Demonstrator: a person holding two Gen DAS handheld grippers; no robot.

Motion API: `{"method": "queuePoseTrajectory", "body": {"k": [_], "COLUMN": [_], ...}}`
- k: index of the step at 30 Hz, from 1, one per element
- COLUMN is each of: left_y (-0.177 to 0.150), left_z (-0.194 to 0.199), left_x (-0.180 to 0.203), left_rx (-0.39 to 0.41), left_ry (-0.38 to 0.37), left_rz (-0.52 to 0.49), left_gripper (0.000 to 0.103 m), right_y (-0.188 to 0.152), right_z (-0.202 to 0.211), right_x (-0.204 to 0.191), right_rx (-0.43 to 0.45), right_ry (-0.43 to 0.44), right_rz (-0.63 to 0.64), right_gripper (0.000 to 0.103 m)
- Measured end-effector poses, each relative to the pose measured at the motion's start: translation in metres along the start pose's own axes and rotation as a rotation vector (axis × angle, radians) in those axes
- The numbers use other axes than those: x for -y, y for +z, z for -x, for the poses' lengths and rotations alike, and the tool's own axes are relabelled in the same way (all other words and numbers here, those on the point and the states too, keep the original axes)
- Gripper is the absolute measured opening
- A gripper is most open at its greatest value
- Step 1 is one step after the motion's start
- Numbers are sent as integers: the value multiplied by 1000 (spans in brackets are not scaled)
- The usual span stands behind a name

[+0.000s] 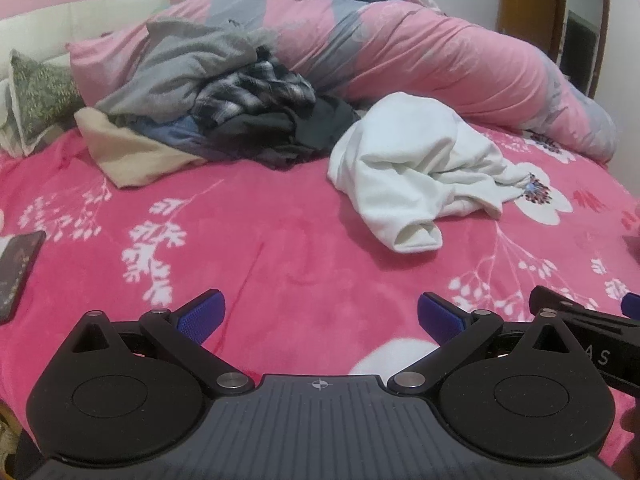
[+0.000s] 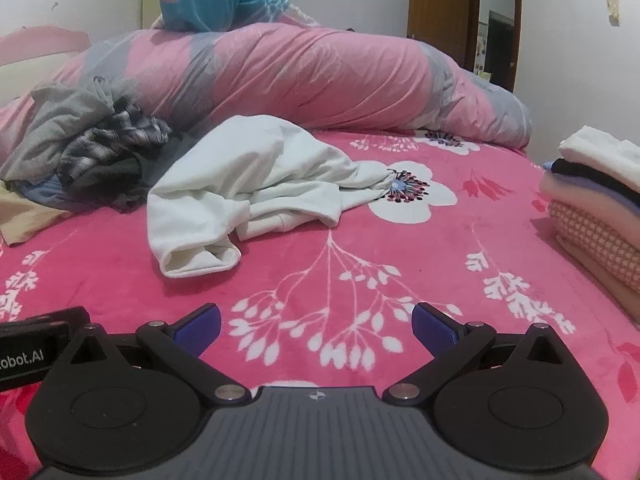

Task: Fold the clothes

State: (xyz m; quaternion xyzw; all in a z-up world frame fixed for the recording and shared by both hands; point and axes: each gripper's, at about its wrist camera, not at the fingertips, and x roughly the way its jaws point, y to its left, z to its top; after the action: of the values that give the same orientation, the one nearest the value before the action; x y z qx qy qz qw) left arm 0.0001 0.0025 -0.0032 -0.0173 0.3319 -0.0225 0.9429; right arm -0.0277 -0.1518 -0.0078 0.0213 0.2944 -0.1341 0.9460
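Folding looks midway: white top (image 2: pixel 248 184) lies crumpled mid-bed between pile (image 1: pixel 224 120) and stack (image 2: pixel 596 208) at the right edge; we hold both grippers (image 1: pixel 320 316) (image 2: pixel 316 326) apart, empty, so spreading it flat seems next

White garment (image 2: pixel 248 184) on pink, white-flowered blanket (image 2: pixel 400 248); plaid shirt (image 1: pixel 252 88) behind.

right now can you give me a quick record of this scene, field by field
setting: bed with a pink floral blanket
next garment: crumpled white top, lying alone mid-bed
unfolded pile: grey, plaid and dark clothes behind it, to the left
folded stack: at the bed's right edge
left gripper: open, fingers empty, short of the top
right gripper: open, fingers empty
other: phone far left; long pink bolster at the back
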Motion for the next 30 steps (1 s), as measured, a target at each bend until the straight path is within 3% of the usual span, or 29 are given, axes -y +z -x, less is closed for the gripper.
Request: {"method": "queuePoseTrajectory", "body": {"k": [4,8,22,26,30], "left_y": [-3,-3,-2,-1,0], "left_z": [-3,-8,-14,-12,-7], "left_x": [-3,-6,-28,-28,-33], "left_rx": [-49,-114,-169,-133,-113], "left_ry": [-36,-64,-28,30,-13], "left_rz": [0,8,120,71,87], "left_gripper": [103,103,103,103,103], "right_y": [0,5,11,12,13], "right_z": [-5,6,9,10,10], "right_x": [-2,0,6,7,3], "right_rx": [-11,43,95,90,78], "right_ry": [-2,-10,-11,4,12], "right_rz": [3,-28,-8,-29,-23], "right_gripper": [103,103,103,103,103]}}
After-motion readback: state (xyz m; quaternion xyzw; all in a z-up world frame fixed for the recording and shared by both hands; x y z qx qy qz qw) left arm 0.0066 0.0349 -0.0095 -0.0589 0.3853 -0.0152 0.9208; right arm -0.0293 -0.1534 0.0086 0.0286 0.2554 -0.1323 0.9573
